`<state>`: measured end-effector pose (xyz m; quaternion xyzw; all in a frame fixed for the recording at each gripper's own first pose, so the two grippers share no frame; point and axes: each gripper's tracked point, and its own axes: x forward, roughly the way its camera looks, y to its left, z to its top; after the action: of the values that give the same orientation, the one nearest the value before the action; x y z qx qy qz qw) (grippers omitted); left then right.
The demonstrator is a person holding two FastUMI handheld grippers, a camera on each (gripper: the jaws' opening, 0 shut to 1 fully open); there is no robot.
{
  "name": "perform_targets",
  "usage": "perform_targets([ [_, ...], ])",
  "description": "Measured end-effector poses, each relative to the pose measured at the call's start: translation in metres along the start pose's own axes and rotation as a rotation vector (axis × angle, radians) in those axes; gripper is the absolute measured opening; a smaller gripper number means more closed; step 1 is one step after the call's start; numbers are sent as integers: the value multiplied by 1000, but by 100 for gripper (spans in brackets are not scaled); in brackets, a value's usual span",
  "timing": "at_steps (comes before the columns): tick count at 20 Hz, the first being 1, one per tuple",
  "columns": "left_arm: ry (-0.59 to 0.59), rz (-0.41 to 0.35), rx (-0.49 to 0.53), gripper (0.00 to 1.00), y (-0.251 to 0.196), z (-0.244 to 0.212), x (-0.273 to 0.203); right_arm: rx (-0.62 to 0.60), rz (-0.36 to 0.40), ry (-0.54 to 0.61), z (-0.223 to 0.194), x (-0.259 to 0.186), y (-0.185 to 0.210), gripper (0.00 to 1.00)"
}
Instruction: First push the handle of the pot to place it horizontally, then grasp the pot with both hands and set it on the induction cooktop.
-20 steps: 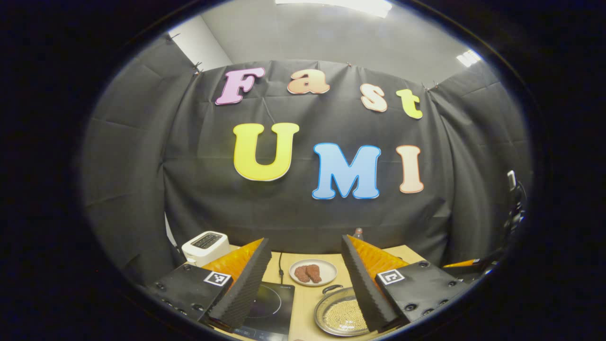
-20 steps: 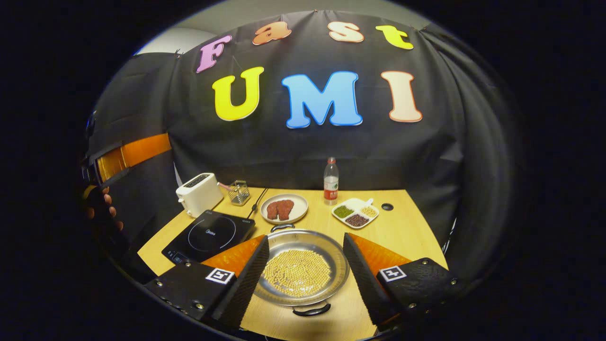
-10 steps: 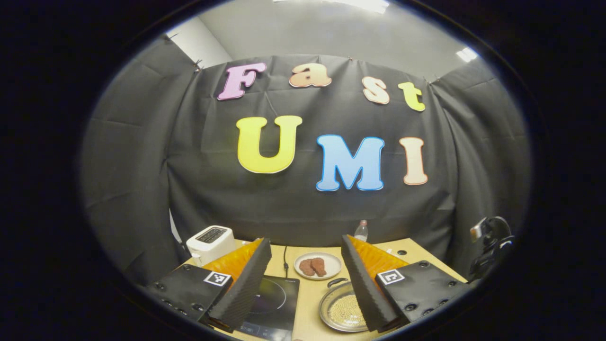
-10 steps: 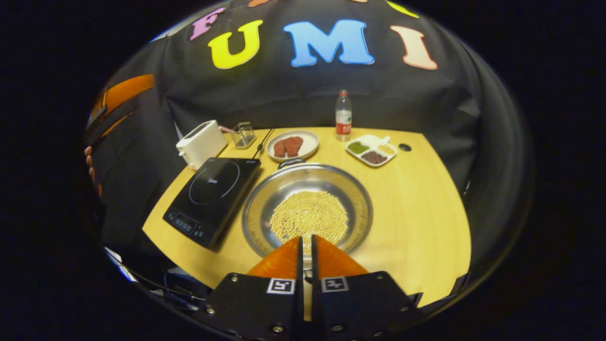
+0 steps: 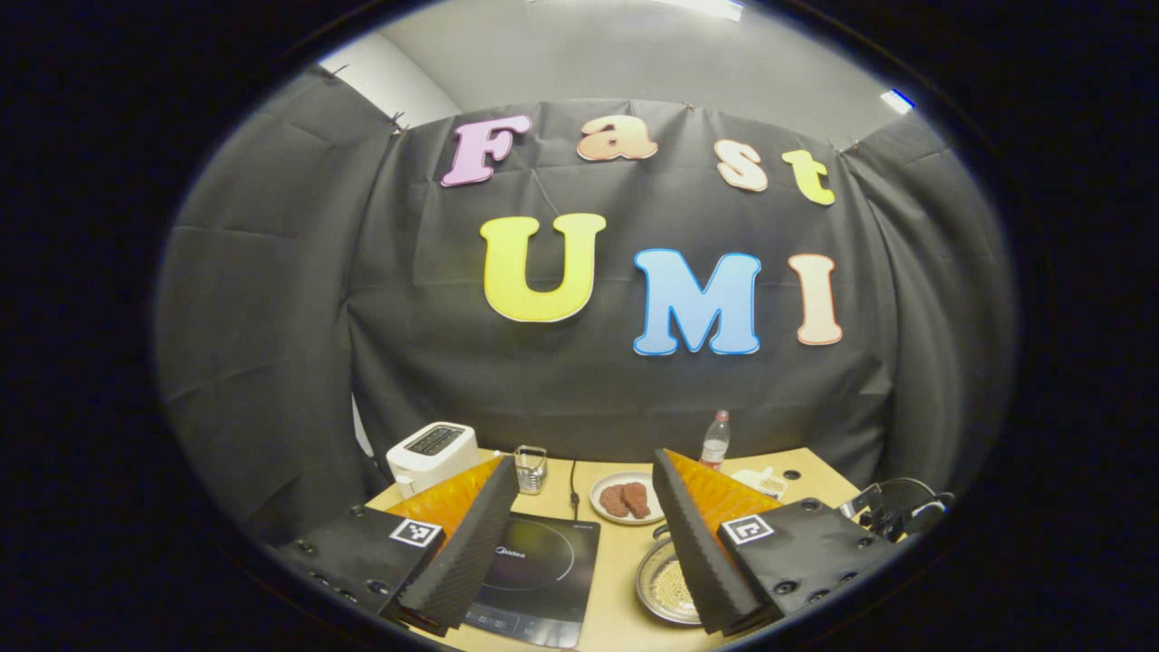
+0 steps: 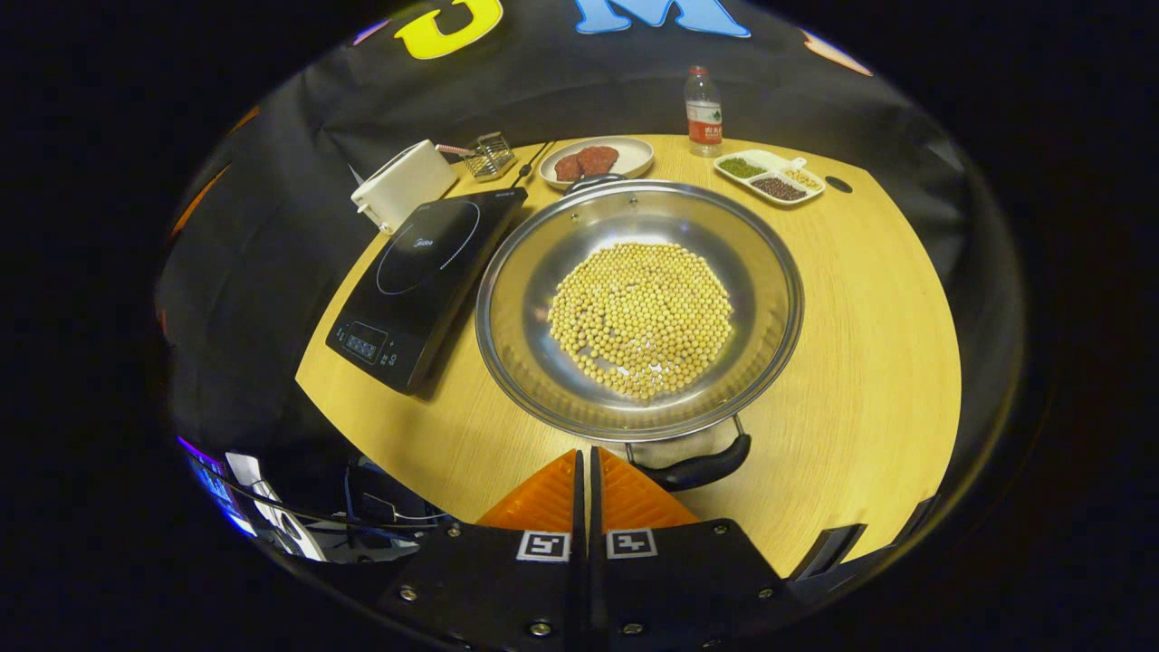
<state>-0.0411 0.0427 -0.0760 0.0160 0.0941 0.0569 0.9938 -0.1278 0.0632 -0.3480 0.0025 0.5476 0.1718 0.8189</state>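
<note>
Closed right gripper beside the pot's near handle

Induction cooktop (image 6: pixel 426 276) lies left of the pot (image 6: pixel 639 308); left gripper (image 5: pixel 584 534) hangs wide open, empty. Right gripper (image 6: pixel 587 471), fingers together, holds nothing beside the handle (image 6: pixel 697 469): a hard shove could spill soybeans (image 6: pixel 641 317).

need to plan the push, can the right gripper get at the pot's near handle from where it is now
Probably yes. The right gripper, jaws shut, sits just left of the near handle of the pot, with only bare table between them. Whether it already touches the handle cannot be told.
</note>
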Motion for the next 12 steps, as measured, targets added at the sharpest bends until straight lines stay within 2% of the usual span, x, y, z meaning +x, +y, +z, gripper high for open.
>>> perform_targets([
  [6,12,32,4,96,7,-2,-1,6,-21,31,-7,29,-10,0],
  [9,10,33,9,95,4,-1,0,33,-9,39,-8,33,-12,1],
  [12,11,24,11,96,-3,-1,3,36,-27,34,-7,34,-20,0],
])
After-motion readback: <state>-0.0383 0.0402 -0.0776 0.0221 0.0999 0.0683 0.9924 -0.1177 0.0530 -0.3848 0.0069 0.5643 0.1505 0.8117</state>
